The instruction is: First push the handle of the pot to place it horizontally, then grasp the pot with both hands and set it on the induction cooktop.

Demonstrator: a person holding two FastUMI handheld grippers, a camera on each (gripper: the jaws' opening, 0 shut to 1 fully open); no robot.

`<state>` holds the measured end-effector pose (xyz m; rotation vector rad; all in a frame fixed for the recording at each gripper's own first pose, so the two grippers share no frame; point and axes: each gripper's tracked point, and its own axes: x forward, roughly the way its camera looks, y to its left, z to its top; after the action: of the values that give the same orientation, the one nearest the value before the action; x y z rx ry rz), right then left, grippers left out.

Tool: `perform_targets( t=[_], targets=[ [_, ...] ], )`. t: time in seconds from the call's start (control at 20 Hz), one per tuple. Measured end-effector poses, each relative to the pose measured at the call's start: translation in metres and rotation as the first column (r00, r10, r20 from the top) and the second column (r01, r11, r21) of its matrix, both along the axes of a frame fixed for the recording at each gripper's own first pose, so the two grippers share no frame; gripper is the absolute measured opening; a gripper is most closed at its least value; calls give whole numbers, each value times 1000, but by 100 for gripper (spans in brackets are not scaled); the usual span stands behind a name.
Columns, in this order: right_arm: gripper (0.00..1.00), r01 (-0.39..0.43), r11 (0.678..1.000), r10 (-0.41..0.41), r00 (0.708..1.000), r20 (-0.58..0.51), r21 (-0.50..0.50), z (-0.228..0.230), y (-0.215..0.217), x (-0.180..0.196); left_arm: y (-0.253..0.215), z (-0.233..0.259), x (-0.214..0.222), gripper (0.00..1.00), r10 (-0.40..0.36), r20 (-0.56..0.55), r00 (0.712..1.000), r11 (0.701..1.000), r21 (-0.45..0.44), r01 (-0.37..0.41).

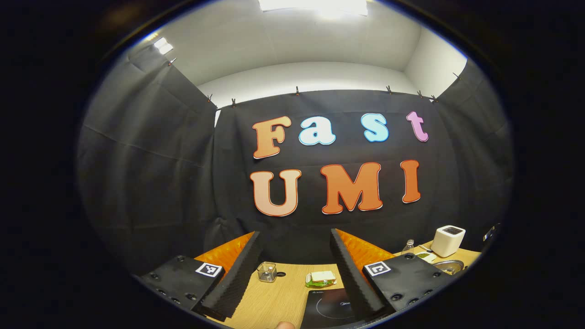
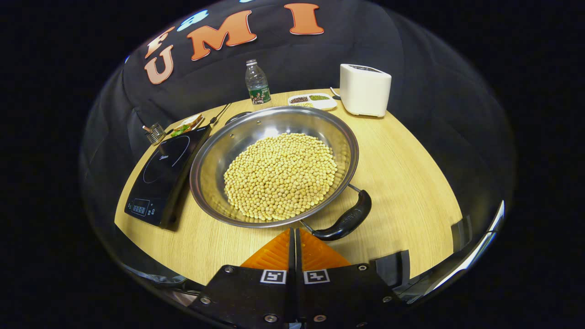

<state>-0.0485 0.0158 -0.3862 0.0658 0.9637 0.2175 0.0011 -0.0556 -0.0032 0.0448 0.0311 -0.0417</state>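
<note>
Worktop (image 2: 411, 192): pale wood, round-edged, backed by black cloth.

Pot (image 2: 219, 151): wide, shallow steel pan at the middle of the worktop, holding a mound of yellow beans (image 2: 281, 176). It sits just right of the induction cooktop, its rim close against the cooktop's edge. Its dark handle (image 2: 347, 217) stands on two wire stems at the near right rim, curving along the rim rather than pointing outward.

Induction cooktop (image 2: 160, 178): flat black slab left of the pot, ring marking on top, control panel at the near corner; its surface bare.

White box appliance (image 2: 364, 89): far right edge of the worktop, well apart from the pot.

Water bottle (image 2: 257, 84): upright behind the pot, near the cloth.

Divided dish (image 2: 313, 100): between bottle and white appliance, holding dark and green grains.

Plate of food (image 2: 187, 124): behind the cooktop's far corner, thin utensils beside it.

Small glass (image 2: 156, 132): left of that plate, at the worktop's far left edge.

Right gripper (image 2: 295, 237): jaws together, tips just short of the pot's near rim, beside the handle, holding nothing.

Left gripper (image 1: 292, 269): raised, aimed at the cloth wall, jaws wide apart, nothing between them.
</note>
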Motion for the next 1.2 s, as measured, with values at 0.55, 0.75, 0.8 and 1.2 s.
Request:
perform_targets(
  t=[0.55,0.75,0.8,1.2],
  targets=[
    [0,55,997,-54,998,21,-51,-5,-31,28,2,-6,4,96,12,-18,1000,1000,-10,-12],
    [0,71,995,-70,997,25,-72,-7,-40,40,3,-7,7,97,17,-16,1000,1000,-12,-17],
    [0,77,994,-75,997,27,-73,-8,-42,44,4,-8,7,98,19,-18,1000,1000,-13,-19],
    [0,152,981,-149,988,39,-117,-23,-72,75,2,-20,25,98,27,-44,999,999,-15,-28]
  ],
)
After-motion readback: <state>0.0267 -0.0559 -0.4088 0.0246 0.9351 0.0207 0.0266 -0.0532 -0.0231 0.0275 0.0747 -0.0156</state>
